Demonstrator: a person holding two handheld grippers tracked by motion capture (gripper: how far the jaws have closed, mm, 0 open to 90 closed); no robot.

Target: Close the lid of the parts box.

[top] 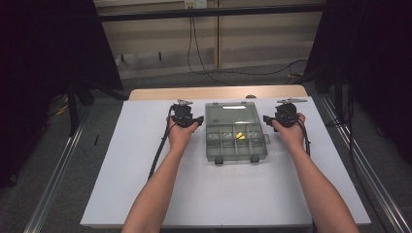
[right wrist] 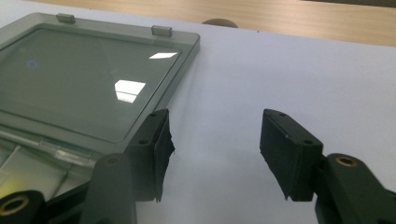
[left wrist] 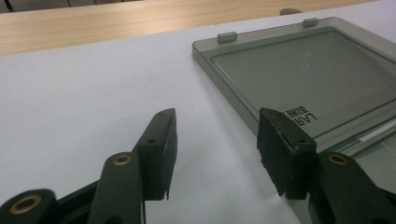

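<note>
Got my left gripper (top: 186, 118) and right gripper (top: 284, 116) flanking the open organizer box (top: 236, 143), mid-bench. Its lid (left wrist: 303, 74) lies flat on the far side, long axis left-right. Both sets of jaws apart, nothing between them, both equally close.

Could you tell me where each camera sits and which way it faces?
High view: above the person's side, facing forward and down at the open organizer box; both forearms show.
Left gripper view: on the left gripper, facing the box lid; its fingers show.
Right gripper view: on the right gripper, its fingers apart.
All share the lid.
</note>
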